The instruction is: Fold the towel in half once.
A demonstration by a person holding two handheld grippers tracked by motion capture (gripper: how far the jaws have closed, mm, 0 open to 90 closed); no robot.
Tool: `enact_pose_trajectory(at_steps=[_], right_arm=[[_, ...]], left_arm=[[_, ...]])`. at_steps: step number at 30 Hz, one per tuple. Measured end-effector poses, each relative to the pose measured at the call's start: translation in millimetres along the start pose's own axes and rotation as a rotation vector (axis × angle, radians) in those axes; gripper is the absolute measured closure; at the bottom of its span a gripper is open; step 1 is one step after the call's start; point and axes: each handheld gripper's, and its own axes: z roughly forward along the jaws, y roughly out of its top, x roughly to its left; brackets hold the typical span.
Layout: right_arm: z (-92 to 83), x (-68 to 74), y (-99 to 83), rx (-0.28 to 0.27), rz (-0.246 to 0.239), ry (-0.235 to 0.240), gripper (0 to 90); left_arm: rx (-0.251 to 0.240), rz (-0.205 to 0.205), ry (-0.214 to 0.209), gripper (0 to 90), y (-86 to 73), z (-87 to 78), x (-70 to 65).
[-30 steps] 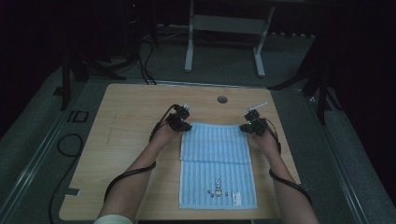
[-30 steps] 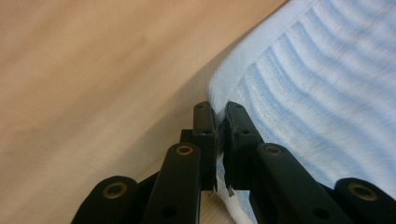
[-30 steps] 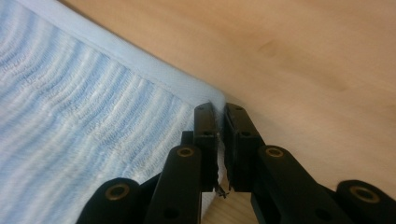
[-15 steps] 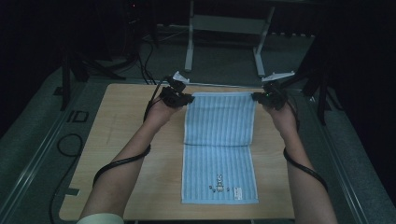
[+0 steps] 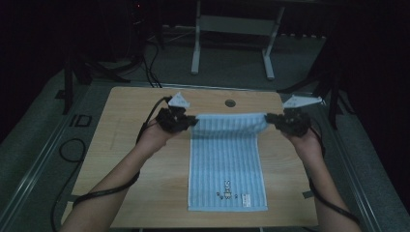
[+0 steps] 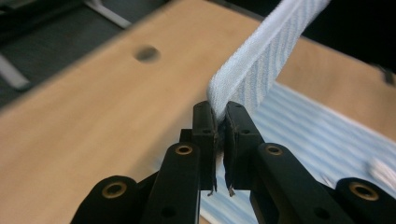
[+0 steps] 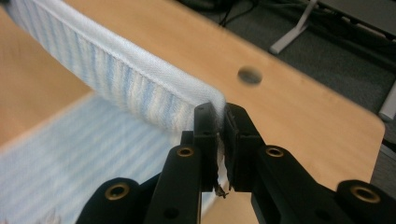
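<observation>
A light blue striped towel (image 5: 227, 159) lies lengthwise on the wooden table (image 5: 121, 145), its far edge lifted and stretched between both grippers. My left gripper (image 5: 192, 121) is shut on the towel's far left corner (image 6: 233, 88); in the left gripper view (image 6: 220, 114) the cloth rises from between the pads. At the far right corner my right gripper (image 5: 269, 120) is shut on the towel (image 7: 140, 88), its pads (image 7: 219, 116) pinching the hem. The near end, with a small printed figure (image 5: 226, 191) and a label, rests flat near the table's front edge.
A round hole (image 5: 230, 103) sits in the table near its far edge, just beyond the lifted hem. Metal stand legs (image 5: 232, 43) and cables (image 5: 150, 53) lie on the floor past the table. A cable (image 5: 67, 154) trails off the table's left side.
Both grippers have risen and drawn away from the person, holding the far corners. The towel, folded double a second ago, has opened out to full length on the table.
</observation>
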Motion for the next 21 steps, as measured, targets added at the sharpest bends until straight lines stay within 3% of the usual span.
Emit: enact_pose_trajectory(at_steps=[2, 3, 4, 6, 7, 8, 9, 10, 12, 13, 14, 17, 19, 20, 21], right_arm=[[-1.1, 5.8, -9.3, 0.006, -0.013, 0.000, 83.9], [-0.8, 15.6, -27.9, 0.022, -0.004, 0.028, 83.9], [-0.7, 21.5, -37.3, 0.031, -0.022, 0.024, 83.9], [0.0, 30.8, -55.6, 0.050, -0.005, 0.051, 83.9], [0.0, 30.8, -55.6, 0.050, -0.005, 0.051, 83.9], [-0.5, 39.9, -72.2, 0.067, -0.009, 0.064, 83.8], [-0.5, 39.9, -72.2, 0.067, -0.009, 0.064, 83.8], [-3.3, 47.2, -89.5, 0.070, 0.018, 0.094, 83.9], [-4.7, 49.3, -94.9, 0.067, 0.026, 0.102, 83.9], [-6.7, 54.6, -108.3, 0.075, 0.044, 0.131, 83.9], [-7.2, 56.0, -111.7, 0.076, 0.049, 0.137, 83.8], [-11.0, 61.3, -117.8, 0.080, 0.055, 0.153, 83.9], [-26.9, 73.5, -125.8, 0.064, 0.038, 0.166, 83.8], [-26.9, 73.5, -125.8, 0.064, 0.038, 0.166, 83.8], [-44.1, 82.1, -134.5, 0.036, 0.062, 0.201, 83.8]], left_arm=[[0.002, 0.003, -0.005, 83.6, -8.6, 1.2, -6.2], [0.008, 0.005, -0.024, 83.6, -16.7, 2.7, -11.4], [0.015, 0.000, -0.039, 83.6, -24.7, 4.1, -16.6], [0.021, 0.000, -0.061, 83.6, -39.9, 6.1, -25.9], [0.026, 0.002, -0.069, 83.6, -47.0, 7.0, -30.5], [0.040, 0.012, -0.078, 83.6, -59.8, 8.8, -40.1], [0.040, 0.012, -0.078, 83.6, -59.8, 8.8, -40.1], [0.048, 0.020, -0.088, 83.6, -70.5, 9.3, -49.1], [0.056, 0.016, -0.104, 83.6, -74.9, 9.5, -52.4], [0.054, 0.008, -0.111, 83.6, -80.2, 9.6, -56.0], [0.058, -0.021, -0.136, 83.6, -86.0, 10.3, -58.7], [0.056, -0.022, -0.119, 83.6, -92.6, 10.0, -64.0], [0.051, -0.015, -0.134, 83.5, -100.4, 6.7, -71.9], [0.045, -0.018, -0.149, 83.5, -104.6, 4.0, -77.3], [0.057, -0.006, -0.187, 83.4, -113.6, -1.8, -91.2]])
